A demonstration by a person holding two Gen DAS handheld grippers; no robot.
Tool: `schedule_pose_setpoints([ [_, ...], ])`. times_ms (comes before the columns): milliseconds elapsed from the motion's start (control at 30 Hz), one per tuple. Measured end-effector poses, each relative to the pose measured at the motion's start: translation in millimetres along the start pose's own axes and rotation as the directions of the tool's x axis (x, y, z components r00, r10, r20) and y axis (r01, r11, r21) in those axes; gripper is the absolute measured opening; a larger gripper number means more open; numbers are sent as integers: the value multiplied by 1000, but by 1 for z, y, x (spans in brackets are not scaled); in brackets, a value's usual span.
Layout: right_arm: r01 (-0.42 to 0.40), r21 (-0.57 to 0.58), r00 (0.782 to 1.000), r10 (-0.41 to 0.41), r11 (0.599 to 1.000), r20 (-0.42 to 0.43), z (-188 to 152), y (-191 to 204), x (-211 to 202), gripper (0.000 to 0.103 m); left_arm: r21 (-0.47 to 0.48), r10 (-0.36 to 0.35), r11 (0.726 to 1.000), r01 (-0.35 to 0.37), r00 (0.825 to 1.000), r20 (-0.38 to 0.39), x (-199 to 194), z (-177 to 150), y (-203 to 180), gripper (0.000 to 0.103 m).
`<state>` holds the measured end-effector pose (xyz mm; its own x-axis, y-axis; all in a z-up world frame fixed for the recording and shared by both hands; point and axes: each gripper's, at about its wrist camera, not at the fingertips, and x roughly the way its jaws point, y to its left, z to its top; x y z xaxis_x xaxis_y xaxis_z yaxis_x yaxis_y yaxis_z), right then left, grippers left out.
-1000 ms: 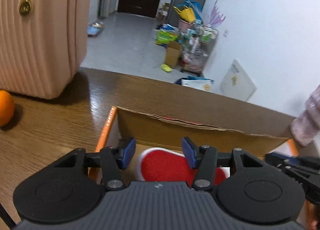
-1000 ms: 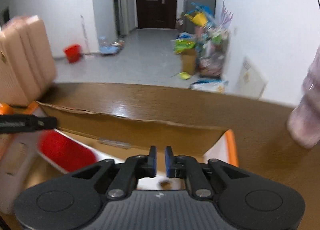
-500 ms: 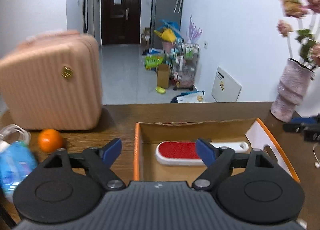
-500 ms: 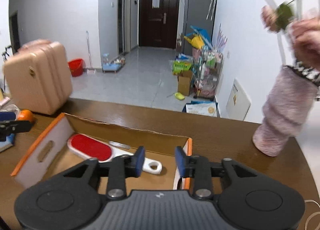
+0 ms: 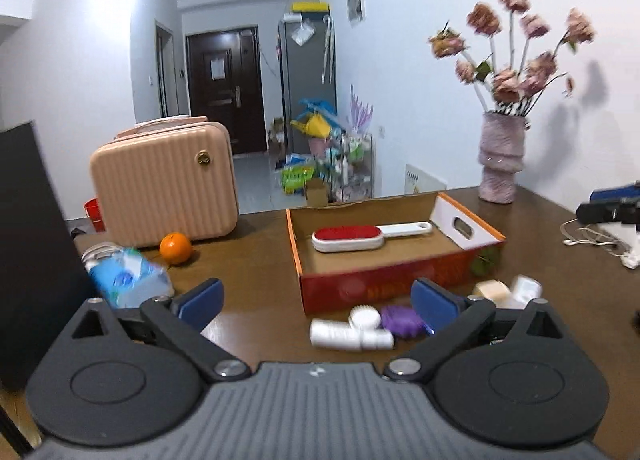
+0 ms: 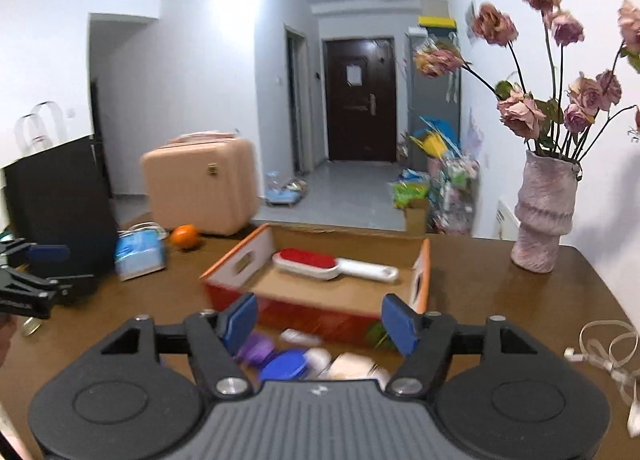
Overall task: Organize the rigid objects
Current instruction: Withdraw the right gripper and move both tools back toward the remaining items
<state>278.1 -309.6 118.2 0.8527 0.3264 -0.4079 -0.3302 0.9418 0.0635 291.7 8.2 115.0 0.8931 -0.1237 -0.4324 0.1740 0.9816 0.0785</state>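
A home is shown: brown desk [image 5: 256, 256] with flower vase [image 5: 500, 162] and pink suitcase [image 5: 160, 192], hallway with dark entrance door [image 5: 226, 98] seen far ahead of the tongs.

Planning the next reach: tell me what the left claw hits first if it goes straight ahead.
Likely the white pipe fitting lying between the open left claw fingers, just before the red front wall of the cardboard box. Depth is unclear; a level path might meet the box first.

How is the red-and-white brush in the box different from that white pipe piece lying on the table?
The red-and-white brush lies inside the cardboard box; the white pipe piece lies outside, on the table before it. The brush is long and flat with a handle; the pipe piece is a stubby tube with a side branch. Both are partly white and lie untouched.
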Motion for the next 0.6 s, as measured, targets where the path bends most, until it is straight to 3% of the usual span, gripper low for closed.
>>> schedule_pose_setpoints([
  [167, 30, 9, 998, -30, 1000, 49, -75, 41, -44, 76, -46, 3, 999, -1, 999, 46, -65, -69, -6, 103],
  [267, 59, 5, 996, -59, 998, 62, -122, 66, -64, 77, 11, 84, 996, -85, 994, 70, -94, -105, -19, 103],
  [333, 57, 45, 997, -59, 997, 40, -146, 75, -71, 77, 22, 97, 995, -98, 994, 59, -108, -125, -26, 103],
  [467, 62, 17, 998, -62, 998, -34, -168, 89, -72, 77, 52, 18, 998, -19, 1000, 21, -120, -150, -36, 103],
  [533, 99, 7, 995, -99, 995, -30, -167, 92, -73, 77, 61, 21, 998, -22, 1000, 13, -117, -152, -40, 103],
  [600, 88, 19, 996, -87, 996, -27, -167, 92, -75, 77, 53, 24, 998, -24, 1000, 10, -115, -155, -41, 103],
])
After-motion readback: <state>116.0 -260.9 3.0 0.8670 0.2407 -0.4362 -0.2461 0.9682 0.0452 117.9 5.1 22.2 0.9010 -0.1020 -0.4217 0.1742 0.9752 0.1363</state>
